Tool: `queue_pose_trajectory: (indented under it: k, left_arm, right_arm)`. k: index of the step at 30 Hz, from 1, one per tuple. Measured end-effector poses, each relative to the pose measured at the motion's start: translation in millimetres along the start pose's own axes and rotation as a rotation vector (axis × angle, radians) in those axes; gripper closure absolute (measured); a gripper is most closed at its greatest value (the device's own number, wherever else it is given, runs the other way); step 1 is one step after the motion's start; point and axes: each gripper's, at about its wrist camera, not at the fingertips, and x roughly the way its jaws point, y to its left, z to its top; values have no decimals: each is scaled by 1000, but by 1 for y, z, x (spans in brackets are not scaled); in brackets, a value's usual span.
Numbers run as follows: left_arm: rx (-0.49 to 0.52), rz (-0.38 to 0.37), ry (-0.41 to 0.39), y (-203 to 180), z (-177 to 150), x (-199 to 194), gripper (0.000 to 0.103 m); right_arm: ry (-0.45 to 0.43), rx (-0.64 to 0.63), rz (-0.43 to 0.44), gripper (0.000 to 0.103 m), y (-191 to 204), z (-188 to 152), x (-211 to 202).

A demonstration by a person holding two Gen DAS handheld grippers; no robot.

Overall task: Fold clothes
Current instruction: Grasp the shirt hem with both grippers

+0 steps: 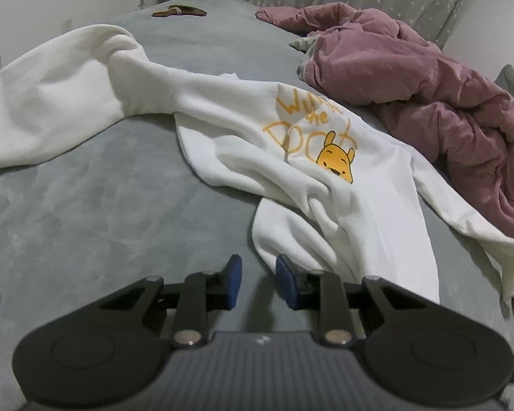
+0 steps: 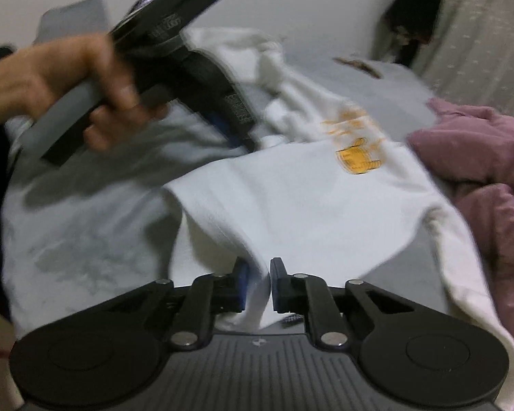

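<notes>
right gripper (image 2: pixel 258 282): nearest, jaws pinching a fold of the white sweatshirt's hem
left gripper (image 1: pixel 257 282): jaws narrowly parted over the grey bed cover, nothing between them, the hem just beside its right pad
left hand (image 2: pixel 68 89): wrapped round the left gripper's handle, blurred
white sweatshirt (image 1: pixel 243 130): lies crumpled across the bed (image 1: pixel 85 222), yellow bear print facing up, one sleeve stretched far left
pink quilt (image 1: pixel 445 82): bunched at the far right, touching the sweatshirt

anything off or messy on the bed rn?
The white sweatshirt lies rumpled and askew on the grey bed, one sleeve flung out sideways, its printed front creased. A pink garment sits in a crumpled heap beside it. Nothing looks spilled or damaged.
</notes>
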Motion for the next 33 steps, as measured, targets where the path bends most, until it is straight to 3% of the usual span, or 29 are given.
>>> queue_pose_trajectory:
  k: [4,9,14,21,24,26,27,28,33]
  left_arm:
    - [-25,-23,-7,2,2,-3,80]
    - [-18,-38,-8,-3,1,-3,78]
    - [-10,-67,-7,-10,-1,-2,70]
    - [6,-62,-18,-19,-6,7,70]
    - [11,-61,-30,-24,-8,11,71]
    - [13,-58,-36,-25,-8,12,72]
    - [11,-58,-37,-25,-8,12,75]
    - [9,-58,-38,-25,-8,13,83]
    - [-35,-71,-44,-22,-4,8,91]
  right_arm:
    - [-25,84,-116,92,-27,-4,-15]
    - [8,241,-331,94,-75,-25,-31]
    - [47,398,-506,96,-114,-43,-43]
    - [57,405,-283,95,-106,-45,-31]
    - [68,418,-218,87,-102,-45,-24]
    - [81,438,-194,73,-101,-47,-20]
    - [89,449,-186,70,-101,-48,-18]
    - [99,465,-181,67,-103,-50,-15]
    - [141,549,-154,65,-114,-56,-2]
